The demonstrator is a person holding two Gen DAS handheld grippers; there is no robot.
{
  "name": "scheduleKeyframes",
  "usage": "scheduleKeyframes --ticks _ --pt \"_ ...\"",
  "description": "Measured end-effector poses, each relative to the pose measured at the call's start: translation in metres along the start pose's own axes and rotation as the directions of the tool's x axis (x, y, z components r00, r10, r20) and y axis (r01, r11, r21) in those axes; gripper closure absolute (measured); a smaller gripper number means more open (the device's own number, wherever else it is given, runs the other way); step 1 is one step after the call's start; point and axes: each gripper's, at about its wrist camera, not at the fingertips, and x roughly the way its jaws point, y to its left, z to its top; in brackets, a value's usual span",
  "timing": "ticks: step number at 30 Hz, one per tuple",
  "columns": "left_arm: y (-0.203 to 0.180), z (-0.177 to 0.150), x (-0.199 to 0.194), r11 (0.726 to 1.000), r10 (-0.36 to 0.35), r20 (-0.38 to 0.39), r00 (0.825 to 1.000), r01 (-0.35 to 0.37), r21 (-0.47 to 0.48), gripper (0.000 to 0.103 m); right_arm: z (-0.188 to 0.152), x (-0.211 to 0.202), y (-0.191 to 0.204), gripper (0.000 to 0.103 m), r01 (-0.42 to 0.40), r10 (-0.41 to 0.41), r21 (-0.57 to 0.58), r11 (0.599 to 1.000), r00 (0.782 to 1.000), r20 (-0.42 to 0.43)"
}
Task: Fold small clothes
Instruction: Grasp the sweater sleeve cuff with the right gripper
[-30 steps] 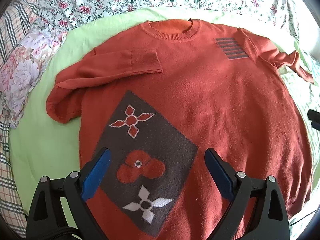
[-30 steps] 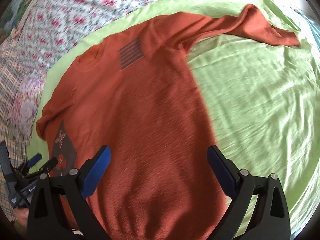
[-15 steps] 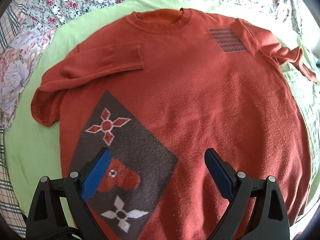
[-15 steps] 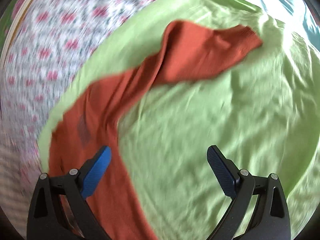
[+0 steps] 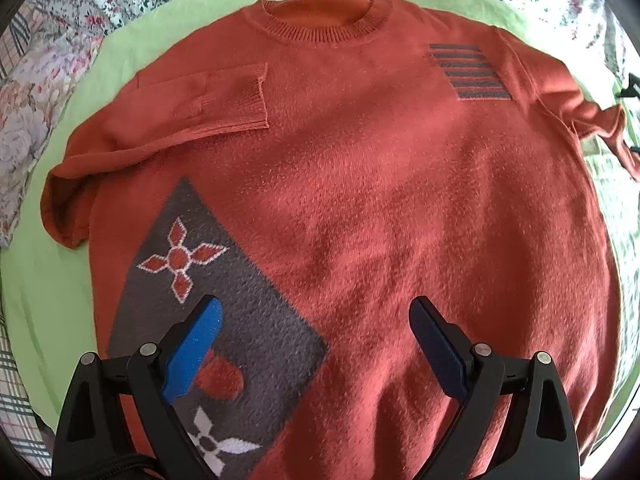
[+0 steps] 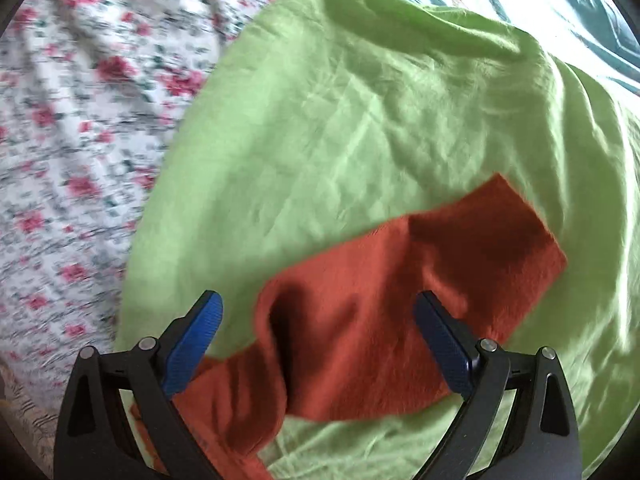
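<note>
Sleeve-fold step: sweater lies flat, front up, on the green sheet, one sleeve already folded across the chest; your left gripper hovers wide and empty, right gripper wide over the loose sleeve — pinch near the cuff, fold it inward.

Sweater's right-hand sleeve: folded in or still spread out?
Spread out. The sleeve lies on the green sheet, between the open right gripper fingers.
</note>
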Motion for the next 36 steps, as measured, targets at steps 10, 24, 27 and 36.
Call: scheduleKeyframes --ticks 10,24,27,36 --pt "0.006 0.011 0.008 0.998 -0.032 -0.013 0.999 0.031 -0.048 0.008 -0.009 0.008 0.022 0.089 0.037 -0.022 -0.144 0.989 0.994 0.103" --pt "0.079 -0.025 -0.012 0.986 -0.036 0.015 0.999 0.038 -0.162 0.008 -0.247 -0.032 0.216 0.089 -0.477 0.484 -0.645 0.597 0.855 -0.185" --pt "0.103 -0.036 -0.015 0.976 -0.048 0.012 0.999 0.049 -0.213 0.008 -0.311 -0.013 0.240 0.089 -0.558 0.479 -0.659 0.504 0.816 -0.325" --pt "0.166 -0.053 -0.024 0.935 -0.143 0.050 0.988 0.152 -0.322 0.008 -0.414 0.047 0.264 0.085 -0.596 0.323 -0.693 0.406 0.803 -0.502"
